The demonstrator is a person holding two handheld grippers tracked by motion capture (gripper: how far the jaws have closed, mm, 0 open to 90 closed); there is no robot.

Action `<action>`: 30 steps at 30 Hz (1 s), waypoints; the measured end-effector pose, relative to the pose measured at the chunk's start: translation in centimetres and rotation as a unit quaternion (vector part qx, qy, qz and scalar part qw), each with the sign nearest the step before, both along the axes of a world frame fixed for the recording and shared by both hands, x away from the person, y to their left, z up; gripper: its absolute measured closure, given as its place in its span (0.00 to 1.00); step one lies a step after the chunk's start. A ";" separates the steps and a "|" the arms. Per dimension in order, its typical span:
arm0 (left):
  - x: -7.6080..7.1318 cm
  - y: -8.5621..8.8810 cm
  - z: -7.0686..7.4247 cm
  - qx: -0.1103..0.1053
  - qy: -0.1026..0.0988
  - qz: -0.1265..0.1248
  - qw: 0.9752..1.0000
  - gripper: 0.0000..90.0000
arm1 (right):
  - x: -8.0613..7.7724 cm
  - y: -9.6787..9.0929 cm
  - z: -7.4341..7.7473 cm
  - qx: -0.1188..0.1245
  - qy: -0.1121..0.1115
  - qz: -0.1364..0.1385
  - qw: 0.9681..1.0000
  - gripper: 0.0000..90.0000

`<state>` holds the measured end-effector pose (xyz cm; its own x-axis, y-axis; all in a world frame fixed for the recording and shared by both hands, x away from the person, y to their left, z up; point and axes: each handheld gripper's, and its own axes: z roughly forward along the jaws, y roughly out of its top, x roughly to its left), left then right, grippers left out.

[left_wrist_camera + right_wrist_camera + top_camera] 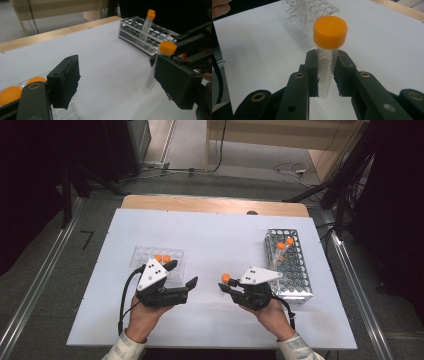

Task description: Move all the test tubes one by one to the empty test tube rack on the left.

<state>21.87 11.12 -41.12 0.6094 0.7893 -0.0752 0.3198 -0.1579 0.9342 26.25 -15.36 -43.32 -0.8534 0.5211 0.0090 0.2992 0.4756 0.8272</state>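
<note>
My right gripper [226,287] is shut on a clear tube with an orange cap [226,278], held upright just above the white table top. In the right gripper view the tube [326,67] stands between the two pads of that gripper [326,78], cap [330,32] on top. My left gripper [182,274] is open with nothing between its jaws, a short way left of the tube. In the left gripper view its jaws [120,85] stand wide, and the held tube [153,75] shows beyond the right-hand one.
A clear plastic rack [142,255] with two orange-capped tubes sits behind the left gripper. A metal rack [295,280] at the right holds two more capped tubes [285,245]. The white board [210,235] ends at a wooden strip at the back.
</note>
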 end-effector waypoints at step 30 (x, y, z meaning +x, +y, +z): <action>-0.4 -3.4 -2.3 0.013 0.021 -0.084 0.996 0.70 | -1.1 3.6 -1.6 -0.009 0.021 0.052 0.998 0.80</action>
<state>21.51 7.74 -43.44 0.7303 0.6779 -0.0838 0.3251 -0.2370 0.9155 25.15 -11.75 -44.94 -0.9018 0.4306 0.0375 0.2822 0.5209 0.8056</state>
